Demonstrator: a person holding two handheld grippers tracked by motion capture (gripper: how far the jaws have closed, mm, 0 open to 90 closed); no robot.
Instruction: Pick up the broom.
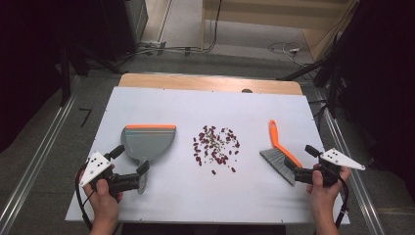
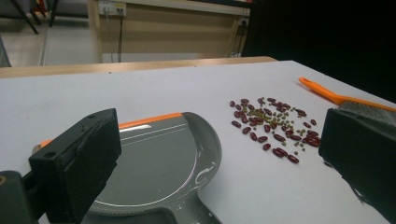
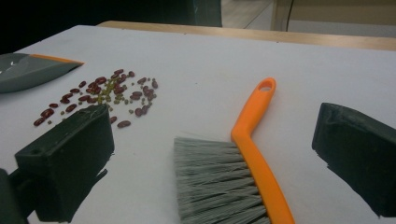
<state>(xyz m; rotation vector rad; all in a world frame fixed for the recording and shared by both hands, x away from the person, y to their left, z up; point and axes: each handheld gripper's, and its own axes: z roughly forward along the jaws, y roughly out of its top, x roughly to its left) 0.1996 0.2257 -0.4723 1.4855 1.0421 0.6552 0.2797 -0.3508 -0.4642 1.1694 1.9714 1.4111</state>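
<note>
A grey dustpan [image 1: 147, 141] with an orange lip lies left of centre on the white table, its handle toward me. My left gripper [image 1: 130, 159] stands open at that handle, and the pan [image 2: 159, 163] lies between the wide jaws without touching the pads. A scatter of red beans and small green ones [image 1: 215, 146] sits mid-table. To the right lies a brush [image 1: 280, 149] with an orange handle and grey bristles. My right gripper [image 1: 300, 157] is open around its bristle end [image 3: 215, 182]; the pads stand clear of it.
The white board [image 1: 244, 107] rests on a wooden table whose far edge [image 1: 210, 82] shows. Cables trail on the floor beyond, dark stands flank both sides, and metal rails run along the floor left and right.
</note>
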